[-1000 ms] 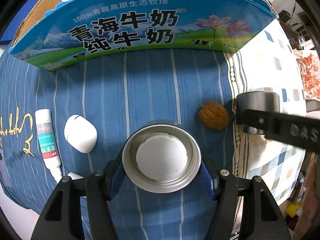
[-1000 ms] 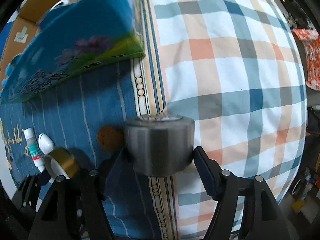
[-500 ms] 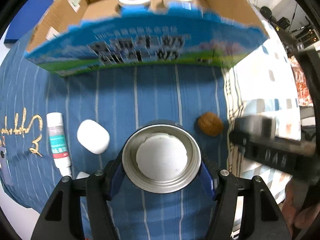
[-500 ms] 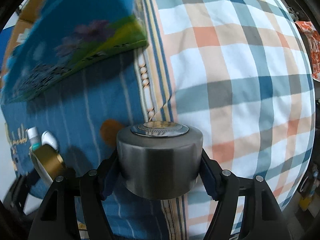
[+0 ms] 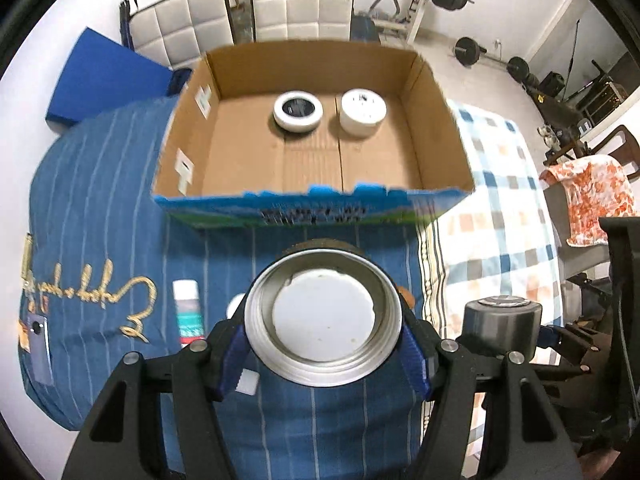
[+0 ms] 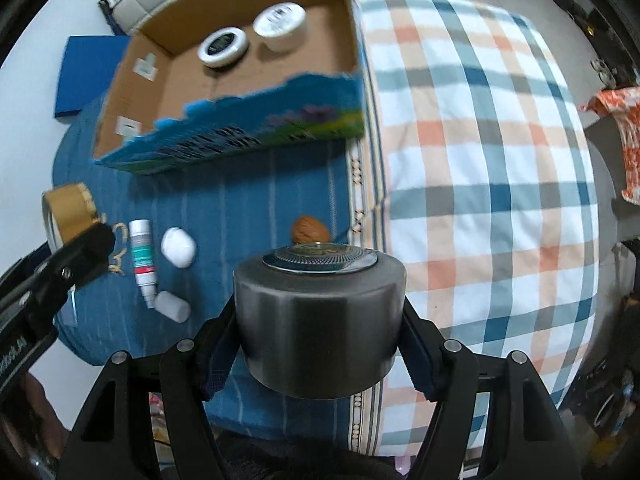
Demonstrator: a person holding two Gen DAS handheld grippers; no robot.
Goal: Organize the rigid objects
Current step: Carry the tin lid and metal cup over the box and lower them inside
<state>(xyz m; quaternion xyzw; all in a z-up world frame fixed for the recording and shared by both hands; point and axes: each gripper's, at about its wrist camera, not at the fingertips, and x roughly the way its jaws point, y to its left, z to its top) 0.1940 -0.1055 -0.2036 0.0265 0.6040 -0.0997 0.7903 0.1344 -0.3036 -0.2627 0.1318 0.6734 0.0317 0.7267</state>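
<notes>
My left gripper (image 5: pixel 323 334) is shut on a steel cup (image 5: pixel 322 316), its open mouth facing the camera, held above the blue cloth. It also shows in the right wrist view (image 6: pixel 68 210) as a gold-sided cup. My right gripper (image 6: pixel 319 344) is shut on a dark metal lid (image 6: pixel 319 316), which also shows in the left wrist view (image 5: pixel 502 328). An open cardboard box (image 5: pixel 312 176) holds a white ring-shaped jar (image 5: pixel 298 111) and a white round container (image 5: pixel 363 112). On the cloth lie a walnut (image 6: pixel 310 230), a white tube (image 6: pixel 142 254) and a white case (image 6: pixel 179 247).
A small white cap (image 6: pixel 172 306) lies by the tube's tip. A checked cloth (image 6: pixel 480 160) covers the right half of the surface. White padded chairs (image 5: pixel 280 4) and gym weights (image 5: pixel 472 50) stand behind the box.
Both grippers have risen with their loads. The views now look down into the box, where before only its printed front side showed. The cup and lid stay gripped.
</notes>
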